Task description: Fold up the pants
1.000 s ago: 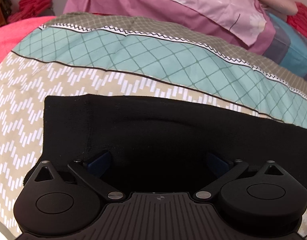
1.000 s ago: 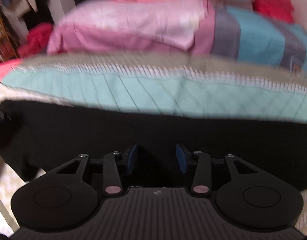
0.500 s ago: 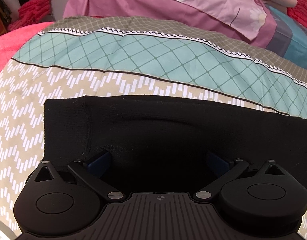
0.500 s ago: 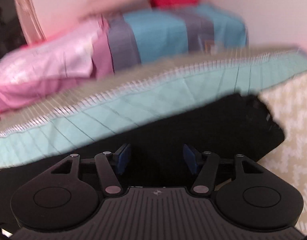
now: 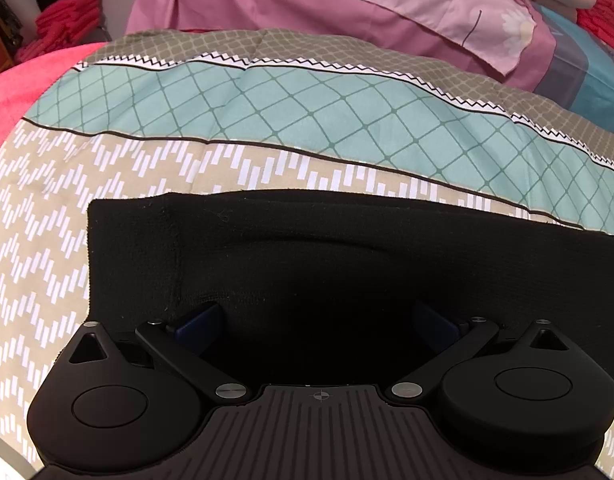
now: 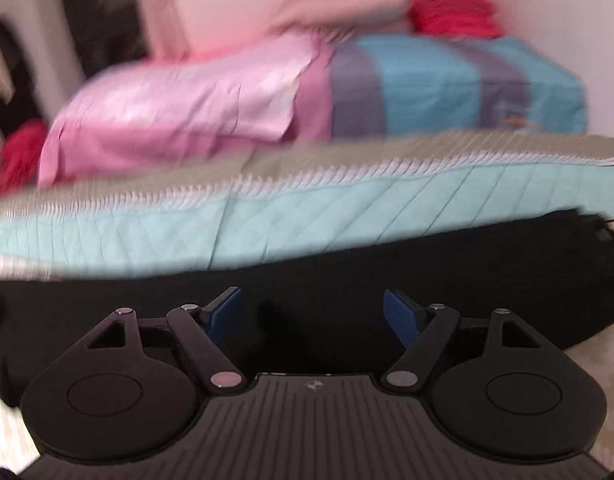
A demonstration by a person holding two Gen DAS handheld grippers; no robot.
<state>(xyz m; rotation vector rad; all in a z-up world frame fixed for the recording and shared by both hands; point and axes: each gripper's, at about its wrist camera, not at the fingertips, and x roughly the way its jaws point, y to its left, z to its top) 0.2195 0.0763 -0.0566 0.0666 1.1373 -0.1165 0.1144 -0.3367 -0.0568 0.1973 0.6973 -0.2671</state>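
Black pants [image 5: 347,248] lie in a long flat band across the patterned bedspread [image 5: 267,120]; one squared end with a stitched hem shows at the left. My left gripper [image 5: 315,320] hovers over that end, pointing steeply down, its blue pads [image 5: 199,320] spread wide with only flat cloth beneath them. In the blurred right wrist view the pants [image 6: 447,264] run across the frame, their rumpled end at the far right. My right gripper [image 6: 313,310] is over them with its jaws opening; nothing is pinched between its pads [image 6: 399,314].
Behind the pants lie a pink pillow [image 5: 347,4] and a blue-and-grey folded cover [image 6: 447,84]. Red cloth [image 6: 455,8] sits by the wall, more red cloth [image 5: 67,16] at the back left. A coral blanket [image 5: 23,92] covers the bed's left side.
The right gripper's jaws have spread wider while its view swung sideways along the pants and back, still blurred. The left gripper has stayed put, open as before.
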